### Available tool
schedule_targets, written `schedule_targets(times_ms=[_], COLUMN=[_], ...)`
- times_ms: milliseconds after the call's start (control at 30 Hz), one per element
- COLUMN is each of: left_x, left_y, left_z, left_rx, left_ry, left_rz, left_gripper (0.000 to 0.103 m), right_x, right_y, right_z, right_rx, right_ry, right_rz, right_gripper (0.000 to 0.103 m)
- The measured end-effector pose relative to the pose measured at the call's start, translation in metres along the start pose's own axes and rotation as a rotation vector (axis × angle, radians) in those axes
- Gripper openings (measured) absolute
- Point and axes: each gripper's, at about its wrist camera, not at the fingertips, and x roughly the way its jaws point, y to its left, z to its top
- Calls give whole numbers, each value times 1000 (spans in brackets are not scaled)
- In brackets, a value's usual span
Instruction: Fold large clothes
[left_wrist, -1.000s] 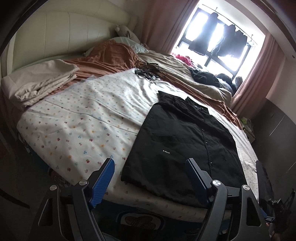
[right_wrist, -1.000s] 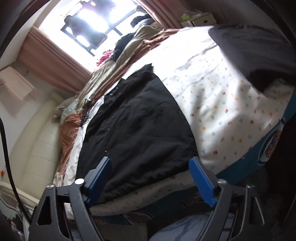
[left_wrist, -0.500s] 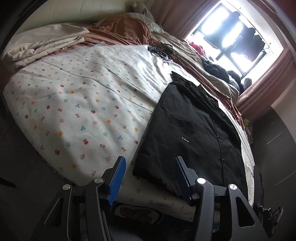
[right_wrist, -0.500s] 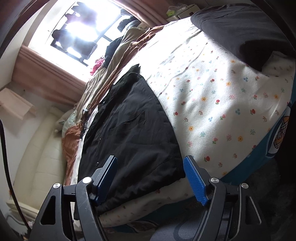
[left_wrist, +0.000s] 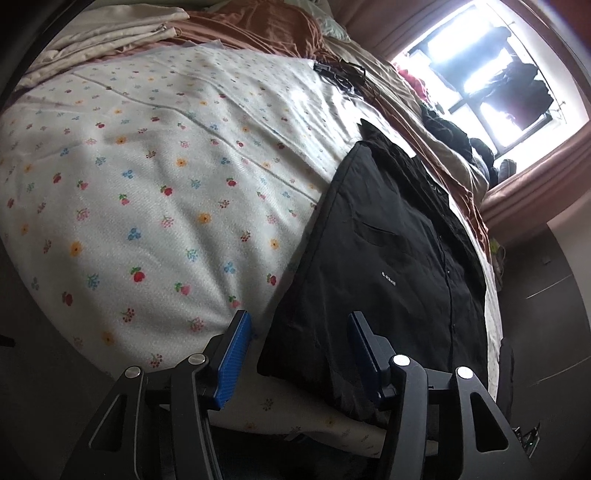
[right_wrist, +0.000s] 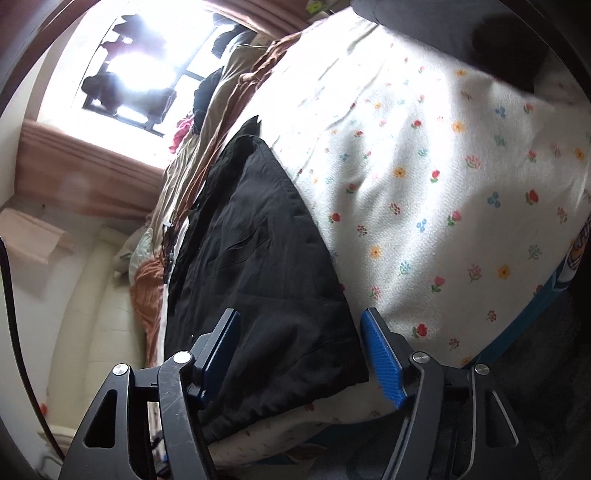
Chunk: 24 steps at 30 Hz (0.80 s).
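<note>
A black button-up shirt (left_wrist: 391, 258) lies flat on the flowered bed sheet (left_wrist: 147, 184), sleeves folded in, hem toward me. My left gripper (left_wrist: 299, 343) is open, its blue pads straddling the shirt's near left hem corner. In the right wrist view the same shirt (right_wrist: 251, 266) runs away from me, and my right gripper (right_wrist: 301, 343) is open with its pads on either side of the near right hem corner. Neither gripper holds the cloth.
Folded cream bedding (left_wrist: 110, 33) and a brown blanket (left_wrist: 258, 26) lie at the head of the bed. Dark clothes (left_wrist: 447, 129) are piled near the bright window (left_wrist: 491, 66). A dark grey cloth (right_wrist: 480, 33) lies at the bed's far right. The bed edge (right_wrist: 535, 295) drops to a dark floor.
Both grippers have moved closer and lower to the shirt's hem. The left jaws have narrowed from wide open, and each gripper now straddles a hem corner.
</note>
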Motion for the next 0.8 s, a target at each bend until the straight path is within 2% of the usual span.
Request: schedule_targets(times_ms=[167, 267, 367, 467, 567, 633, 700, 733, 800], left_x=[8, 4, 3, 6, 10, 12, 14, 15, 15], left_y=[-6, -7, 2, 6, 3, 1, -1, 0, 1], left_z=[-5, -14, -13, -10, -5, -3, -2, -2, 0], left_rx=[37, 61, -8, -62, -82, -82, -82, -88, -114], left_ry=[70, 82, 70, 64, 61, 54, 44, 42, 41], left_rz=[-98, -132, -170, -190, -186, -178, -169, -164, -150], left_gripper=[55, 55, 51, 49, 49, 49, 48, 46, 38], right_x=[5, 5, 7, 12, 17, 23, 27, 28, 31], right_y=[-6, -6, -4, 1, 1, 0, -5, -9, -16], right_z=[0, -7, -15, -17, -16, -13, -10, -9, -5], right_rx=[38, 33, 29, 15, 33, 55, 84, 105, 144], right_ry=[23, 57, 84, 81, 71, 60, 54, 51, 51], right_rz=[61, 91, 123, 116, 115, 113, 113, 120, 132], right_gripper=[69, 69, 68, 65, 57, 44, 34, 26, 18])
